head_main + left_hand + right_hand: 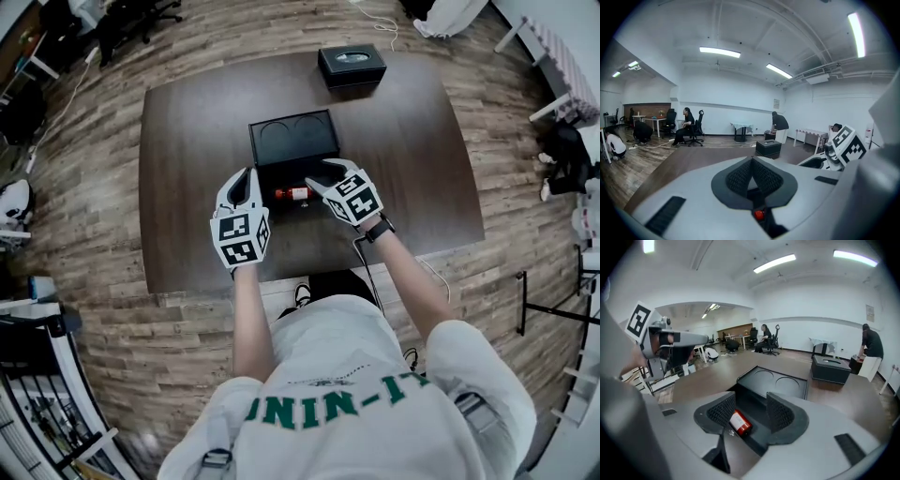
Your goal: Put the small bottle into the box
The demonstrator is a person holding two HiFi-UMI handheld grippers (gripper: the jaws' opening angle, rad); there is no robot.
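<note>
The small red bottle (293, 194) lies on its side in the lower half of the open black box (272, 173) at the table's middle. The box's raised lid (293, 139) shows two round recesses. My right gripper (326, 173) hangs above the box's right side with its jaws open. In the right gripper view the bottle (739, 423) shows below and between the pads, free of them, with the lid (780, 383) beyond. My left gripper (247, 176) is at the box's left edge. In the left gripper view its pads (740, 178) meet at the tips with nothing between them.
A black tissue box (352, 66) stands at the table's far edge, also seen as the black tissue box (829, 369) past the lid. The dark wooden table (187, 141) sits on plank flooring. People, chairs and tables are far off in the room.
</note>
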